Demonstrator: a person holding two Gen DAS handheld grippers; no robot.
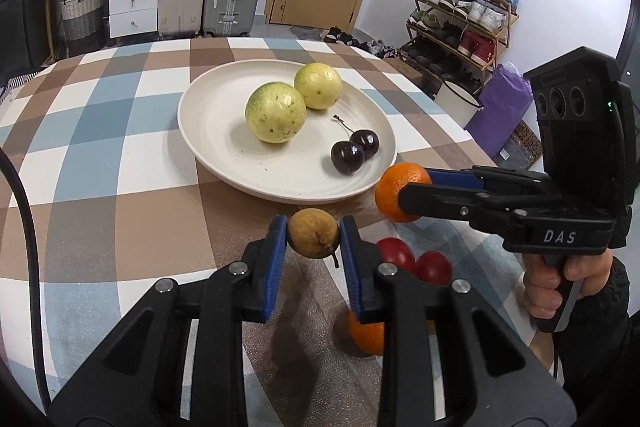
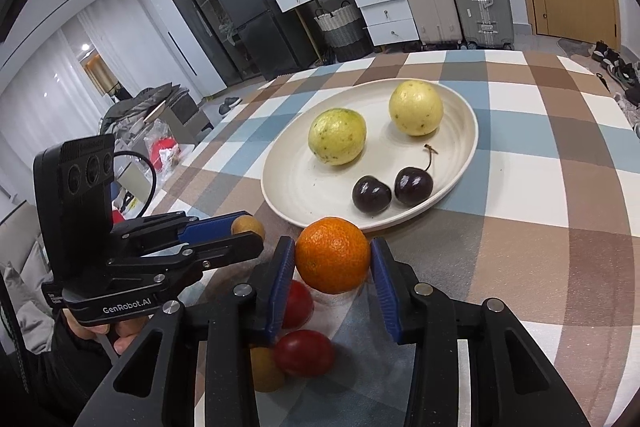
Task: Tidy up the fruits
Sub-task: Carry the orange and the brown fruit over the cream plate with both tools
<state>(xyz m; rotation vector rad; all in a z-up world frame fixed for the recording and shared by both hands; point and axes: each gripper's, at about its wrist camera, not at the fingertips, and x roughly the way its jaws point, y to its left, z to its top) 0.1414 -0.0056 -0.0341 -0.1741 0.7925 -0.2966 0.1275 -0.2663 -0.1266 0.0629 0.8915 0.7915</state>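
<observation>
Both grippers are clenched on fruit: my right gripper [image 2: 332, 259] pinches an orange [image 2: 332, 254] just short of the plate [image 1: 224, 163], my left gripper [image 1: 314, 239] a small brownish fruit [image 1: 314, 233] near the plate's closest rim, each lifted off the checked tablecloth [image 1: 120, 155], I judge for dropping in. On the plate I count two yellow-green fruits [image 1: 276, 113] and two dark cherries [image 1: 348, 157]. Nearer me than the plate lie another orange [image 1: 362, 337] and two red fruits [image 2: 306, 351], awaiting transfer.
</observation>
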